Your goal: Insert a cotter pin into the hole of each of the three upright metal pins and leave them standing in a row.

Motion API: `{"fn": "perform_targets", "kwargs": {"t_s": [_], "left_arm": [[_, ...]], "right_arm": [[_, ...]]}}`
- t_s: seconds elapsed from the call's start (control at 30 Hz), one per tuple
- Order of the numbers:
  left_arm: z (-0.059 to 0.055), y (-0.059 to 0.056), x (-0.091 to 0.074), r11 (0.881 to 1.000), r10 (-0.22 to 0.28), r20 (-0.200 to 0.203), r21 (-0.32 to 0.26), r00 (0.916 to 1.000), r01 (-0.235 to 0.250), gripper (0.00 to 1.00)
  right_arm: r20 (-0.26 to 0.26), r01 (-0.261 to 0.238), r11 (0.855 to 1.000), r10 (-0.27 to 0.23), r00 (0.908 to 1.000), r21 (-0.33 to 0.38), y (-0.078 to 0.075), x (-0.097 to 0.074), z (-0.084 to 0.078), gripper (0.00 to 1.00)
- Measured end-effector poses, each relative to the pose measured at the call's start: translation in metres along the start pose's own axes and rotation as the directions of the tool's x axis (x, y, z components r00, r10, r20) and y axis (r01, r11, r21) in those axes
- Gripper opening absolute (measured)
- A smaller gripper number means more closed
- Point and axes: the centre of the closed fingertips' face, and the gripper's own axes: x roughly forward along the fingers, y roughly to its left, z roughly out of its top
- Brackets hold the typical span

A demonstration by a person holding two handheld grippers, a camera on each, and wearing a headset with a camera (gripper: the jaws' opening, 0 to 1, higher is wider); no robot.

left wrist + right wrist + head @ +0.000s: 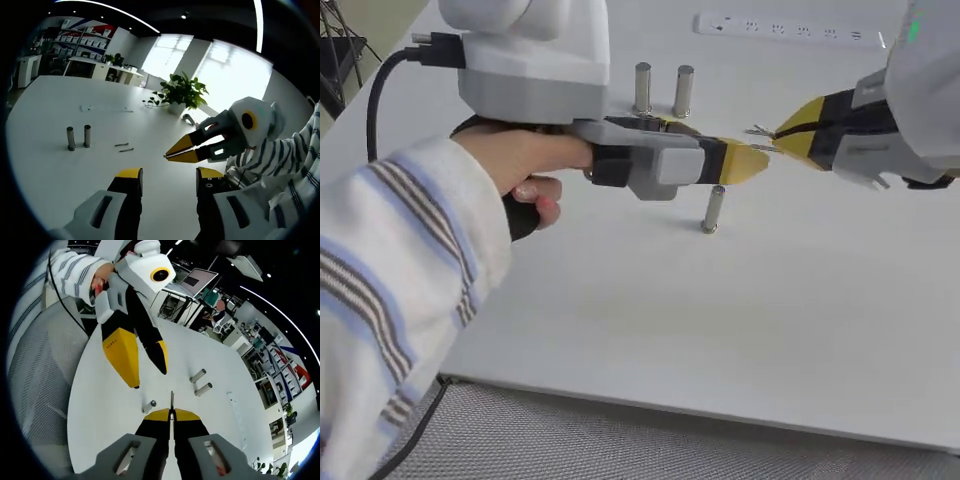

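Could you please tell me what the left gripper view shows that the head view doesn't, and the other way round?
The left gripper view adds two loose cotter pins lying on the table beside the pair of upright metal pins, and a potted plant behind. The head view adds a third metal pin standing apart, nearer the person, and a power strip at the far edge. Both share the pair of pins, the white table and the right gripper, shut on a cotter pin.

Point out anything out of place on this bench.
One metal pin stands alone, nearer the person than the other two pins, so they form no row. Two cotter pins lie loose on the table near that pair.
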Motion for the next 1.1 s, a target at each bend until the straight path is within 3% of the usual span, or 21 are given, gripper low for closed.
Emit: {"fn": "perform_targets", "kwargs": {"t_s": [0.17, 0.3, 0.53, 0.63, 1.1], "left_arm": [[0.004, -0.001, 0.004, 1.000, -0.009, -0.003, -0.004, 1.0000, 0.009, 0.33], [0.003, 0.002, 0.006, 1.000, -0.012, -0.012, -0.008, 0.9999, 0.012, 0.29], [-0.001, 0.003, 0.008, 0.999, -0.035, -0.027, -0.035, 0.9990, 0.034, 0.14], [0.003, 0.014, 0.014, 0.998, -0.037, -0.030, -0.044, 0.9988, 0.036, 0.13], [-0.008, 0.001, 0.016, 0.997, -0.042, -0.052, -0.061, 0.9977, 0.039, 0.01]], "right_arm": [[0.023, 0.018, 1.000, -0.018, 0.9996, 0.007, 0.007, 0.000, 0.007, 0.00], [0.026, 0.026, 0.999, -0.025, 0.9993, -0.029, 0.011, 0.000, 0.010, 0.00], [0.039, 0.059, 0.996, -0.057, 0.9976, -0.061, 0.007, -0.002, 0.016, 0.00], [0.042, 0.050, 0.997, -0.048, 0.9980, -0.055, 0.009, -0.002, 0.017, 0.00], [0.062, 0.030, 0.999, -0.028, 0.9977, -0.038, 0.018, -0.005, 0.025, 0.00]]}}
